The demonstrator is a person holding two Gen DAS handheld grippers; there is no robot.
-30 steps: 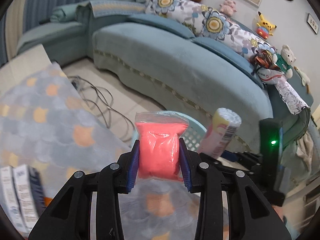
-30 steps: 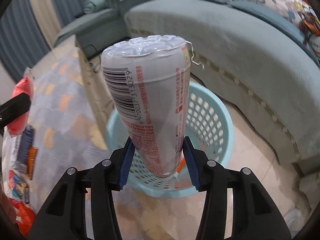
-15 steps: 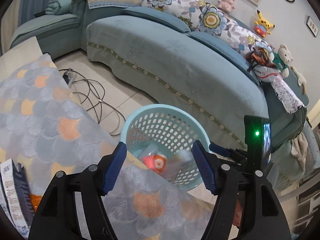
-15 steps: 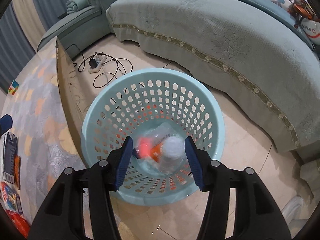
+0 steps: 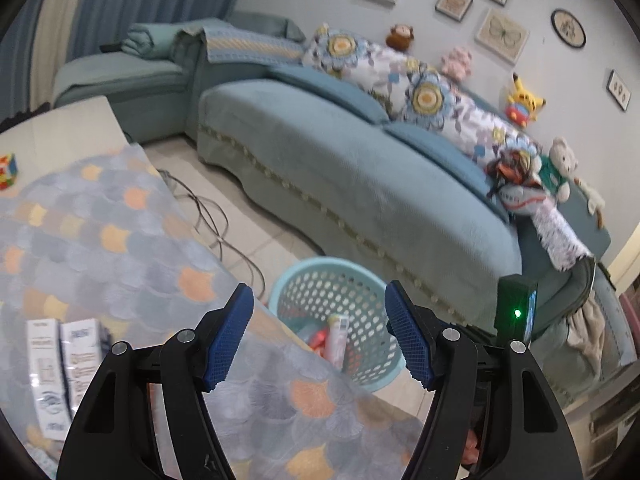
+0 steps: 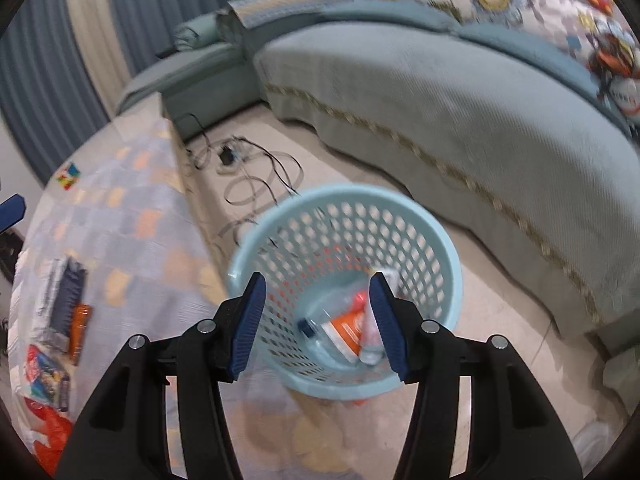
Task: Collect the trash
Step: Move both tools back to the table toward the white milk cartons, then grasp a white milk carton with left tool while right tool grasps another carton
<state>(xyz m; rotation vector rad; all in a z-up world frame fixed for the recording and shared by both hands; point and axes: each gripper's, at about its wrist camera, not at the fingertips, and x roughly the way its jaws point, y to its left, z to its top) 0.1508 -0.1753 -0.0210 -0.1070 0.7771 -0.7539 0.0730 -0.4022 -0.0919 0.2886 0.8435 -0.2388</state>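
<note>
Having dropped pouch and tube into the basket, both the left claw and right claw gape empty, free for litter on the surface.

both grippers empty, jaws apart

A clear bottle and wrappers lie inside the upright blue basket.
</note>
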